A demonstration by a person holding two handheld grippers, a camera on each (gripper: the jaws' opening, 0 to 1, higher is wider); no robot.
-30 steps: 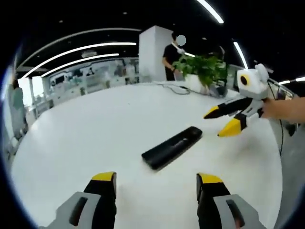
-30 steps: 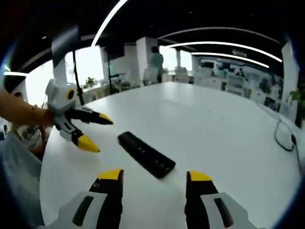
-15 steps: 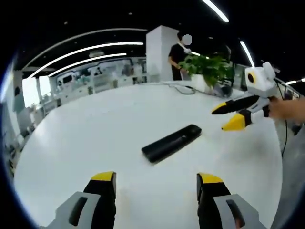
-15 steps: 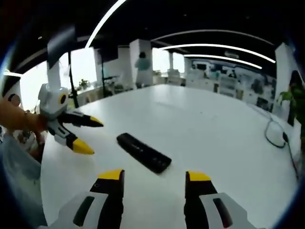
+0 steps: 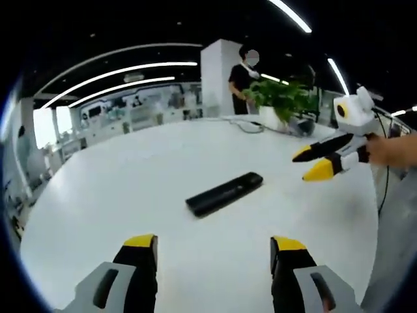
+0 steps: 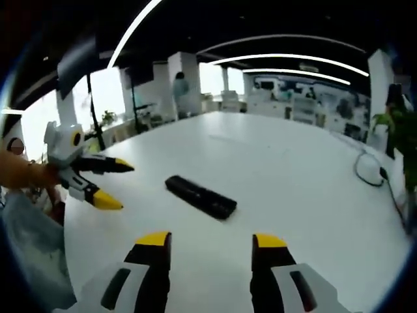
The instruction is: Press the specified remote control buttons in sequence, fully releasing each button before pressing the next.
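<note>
A black remote control (image 5: 224,193) lies flat on the white table (image 5: 130,182), ahead of my left gripper (image 5: 214,246), whose yellow-tipped jaws stand open with nothing between them. In the right gripper view the same remote (image 6: 200,196) lies a little beyond my right gripper (image 6: 210,241), also open and empty. The right gripper (image 5: 316,162) enters the left gripper view from the right, held above the table by a hand, jaws apart. The left gripper (image 6: 107,182) appears in the right gripper view at the left, likewise apart from the remote.
A potted green plant (image 5: 280,98) and a cable (image 5: 244,124) sit at the table's far edge. A person (image 5: 241,78) stands by a white pillar beyond. The cable (image 6: 368,175) also shows on the right in the right gripper view.
Both views have shifted slightly with the hands. The remote lies where it was; both grippers have drawn back a little and stay open.
</note>
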